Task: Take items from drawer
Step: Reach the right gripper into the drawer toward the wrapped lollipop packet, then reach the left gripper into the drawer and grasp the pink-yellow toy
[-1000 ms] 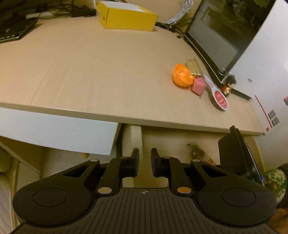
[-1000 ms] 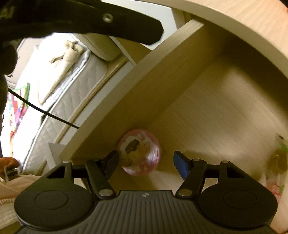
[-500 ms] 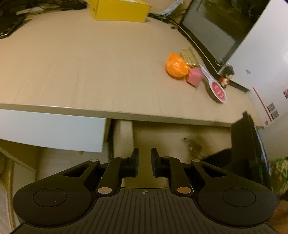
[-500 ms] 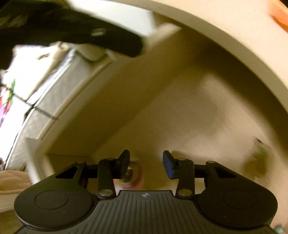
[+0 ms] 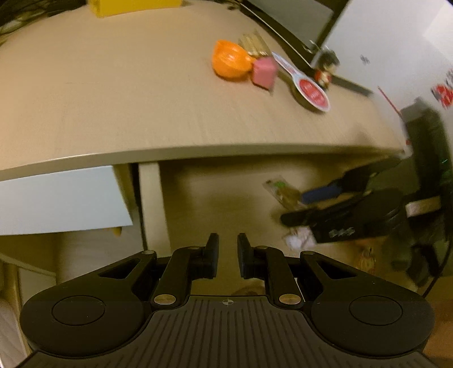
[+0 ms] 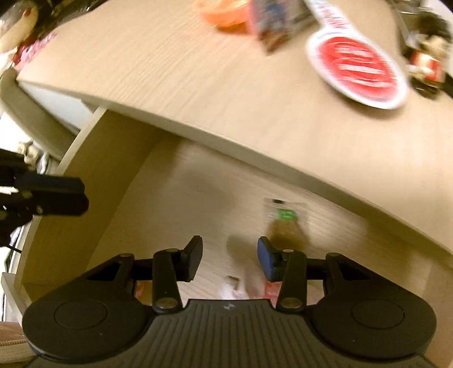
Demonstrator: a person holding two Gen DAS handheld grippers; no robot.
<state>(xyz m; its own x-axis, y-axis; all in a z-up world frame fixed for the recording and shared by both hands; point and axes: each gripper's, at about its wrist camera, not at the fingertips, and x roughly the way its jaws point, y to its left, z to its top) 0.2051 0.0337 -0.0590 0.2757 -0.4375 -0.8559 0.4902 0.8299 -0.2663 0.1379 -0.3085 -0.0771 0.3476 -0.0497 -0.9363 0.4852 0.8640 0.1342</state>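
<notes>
The drawer [image 6: 93, 175] stands pulled out under the desk edge. On its floor lies a clear snack packet [image 6: 286, 223] with a green label, also in the left wrist view as the packet [image 5: 283, 192]. My right gripper [image 6: 229, 254] hovers just short of that packet; its jaws are opening and nothing is between them. Pink and white bits [image 6: 266, 286] show under its body, too blurred to name. From the left wrist view the right gripper [image 5: 297, 208] reaches in from the right above a white and pink item [image 5: 300, 240]. My left gripper [image 5: 228, 254] hangs over the drawer's front, empty, with a narrow gap.
On the desk top [image 5: 113, 99] lie an orange bowl [image 5: 230, 61], a pink cube [image 5: 264, 70], a red and white paddle [image 5: 308, 87] and a small figurine [image 5: 325, 70]. A yellow box [image 5: 136, 5] sits at the back. A white drawer front [image 5: 56, 201] is at the left.
My right gripper left the pink round item, rose and swung toward the snack packet; its jaws narrowed, then widened. The left gripper drifted nearer the drawer, unchanged in gap.
</notes>
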